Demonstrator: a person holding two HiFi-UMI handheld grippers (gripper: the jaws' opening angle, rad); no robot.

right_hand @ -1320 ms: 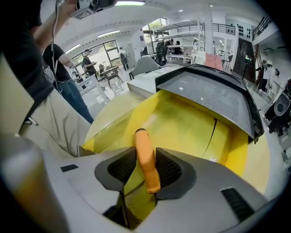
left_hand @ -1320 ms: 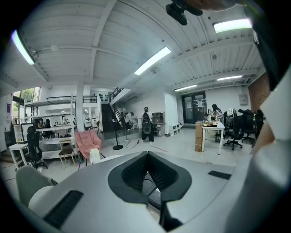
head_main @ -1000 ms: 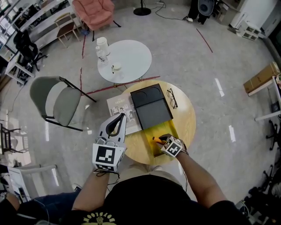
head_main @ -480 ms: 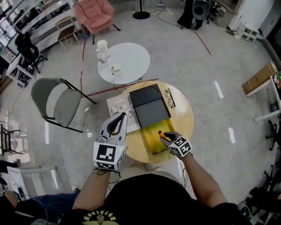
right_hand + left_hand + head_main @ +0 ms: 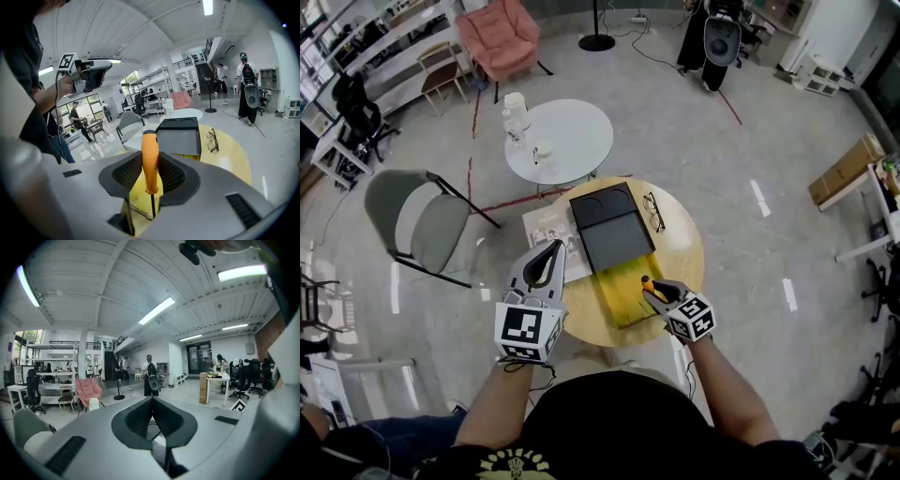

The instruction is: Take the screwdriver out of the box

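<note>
My right gripper (image 5: 657,292) is shut on the orange-handled screwdriver (image 5: 647,281) and holds it above the right edge of the open yellow box (image 5: 622,292). In the right gripper view the handle (image 5: 149,159) stands upright between the pads, with the thin shaft (image 5: 153,206) pointing down toward the box (image 5: 136,192). The box's dark lid (image 5: 609,228) lies open beyond it. My left gripper (image 5: 553,251) hovers left of the box, jaws closed tip to tip on nothing; in its own view the left gripper (image 5: 152,401) faces the room.
The box rests on a round wooden table (image 5: 682,246) with a pair of glasses (image 5: 652,210) at the right and a booklet (image 5: 549,230) at the left. A white round table (image 5: 572,139) and a grey folding chair (image 5: 417,220) stand beyond.
My right gripper has lifted the screwdriver up out of the yellow box and shifted a little right, tilting as it rose. The left gripper has barely moved.
</note>
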